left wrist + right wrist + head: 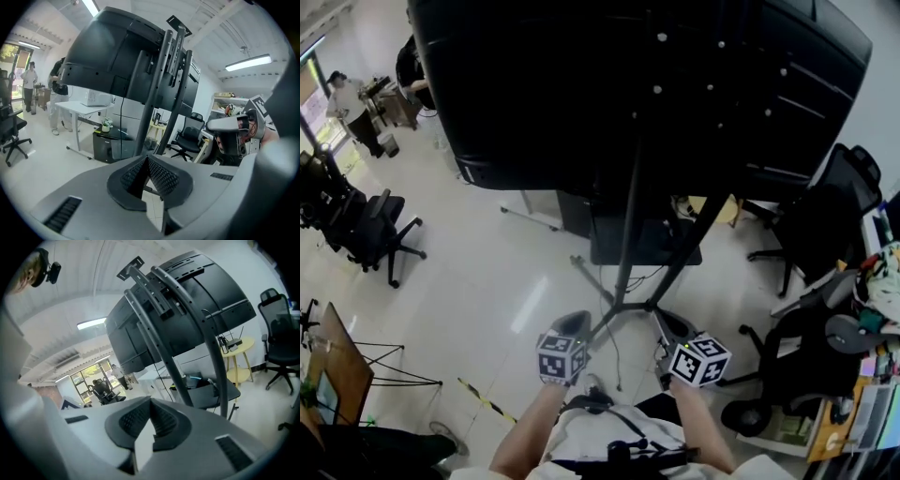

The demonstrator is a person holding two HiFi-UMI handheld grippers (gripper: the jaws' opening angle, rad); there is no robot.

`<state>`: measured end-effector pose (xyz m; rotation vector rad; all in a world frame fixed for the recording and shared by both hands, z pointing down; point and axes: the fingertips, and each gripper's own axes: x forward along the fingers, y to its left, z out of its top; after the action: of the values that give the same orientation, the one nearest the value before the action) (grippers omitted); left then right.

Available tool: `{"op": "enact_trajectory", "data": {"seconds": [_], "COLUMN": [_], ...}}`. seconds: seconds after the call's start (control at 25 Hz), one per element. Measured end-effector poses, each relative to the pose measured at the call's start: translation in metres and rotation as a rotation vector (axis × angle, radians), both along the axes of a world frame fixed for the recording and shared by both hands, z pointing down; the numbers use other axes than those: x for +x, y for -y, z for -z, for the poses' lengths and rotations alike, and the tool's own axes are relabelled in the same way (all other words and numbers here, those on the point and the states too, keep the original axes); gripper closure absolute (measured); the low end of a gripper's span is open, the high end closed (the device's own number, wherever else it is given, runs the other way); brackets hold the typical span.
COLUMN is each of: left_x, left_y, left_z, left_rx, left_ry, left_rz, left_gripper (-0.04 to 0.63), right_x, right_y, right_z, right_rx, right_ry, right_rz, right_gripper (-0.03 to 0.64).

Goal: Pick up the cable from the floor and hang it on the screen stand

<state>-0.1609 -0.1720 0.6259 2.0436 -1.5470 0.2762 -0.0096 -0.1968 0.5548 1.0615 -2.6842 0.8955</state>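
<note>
A big black screen (637,84) stands on a dark screen stand (628,244) whose legs spread over the pale floor just ahead of me. A thin dark cable (613,349) lies on the floor by the stand's base, between my two grippers. My left gripper (573,324) and right gripper (673,326) are both held low in front of the stand, shut and empty. In the left gripper view the jaws (147,160) meet below the stand's poles (154,93). In the right gripper view the jaws (150,402) are also together, facing the stand's poles (161,333).
A low black cabinet (645,239) sits behind the stand. Black office chairs stand at left (370,234) and right (811,225), with a cluttered desk (872,375) at far right. A wooden board (337,370) leans at lower left. People (349,108) stand far off at upper left.
</note>
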Motion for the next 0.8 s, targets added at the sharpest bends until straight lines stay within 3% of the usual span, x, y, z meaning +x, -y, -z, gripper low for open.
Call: {"op": "enact_trajectory", "data": {"seconds": [0.2, 0.44, 0.68, 0.8], "left_x": [-0.025, -0.026, -0.024, -0.024], "left_y": [0.039, 0.080, 0.130, 0.160], "left_z": [-0.025, -0.067, -0.121, -0.138], "left_rx": [-0.035, -0.102, -0.182, -0.178], "left_ry": [0.003, 0.015, 0.055, 0.068], "left_rz": [-0.025, -0.033, 0.008, 0.033], "left_gripper": [0.594, 0.594, 0.584, 0.584], "right_x": [-0.027, -0.036, -0.046, -0.050], "right_y": [0.020, 0.061, 0.115, 0.138], "right_z": [-0.009, -0.029, -0.048, -0.053], "right_rx": [-0.031, -0.063, -0.044, -0.029], "right_ry": [-0.018, -0.081, -0.146, -0.163], "right_rz": [0.018, 0.005, 0.032, 0.048], "right_gripper": [0.617, 0.617, 0.617, 0.617]}}
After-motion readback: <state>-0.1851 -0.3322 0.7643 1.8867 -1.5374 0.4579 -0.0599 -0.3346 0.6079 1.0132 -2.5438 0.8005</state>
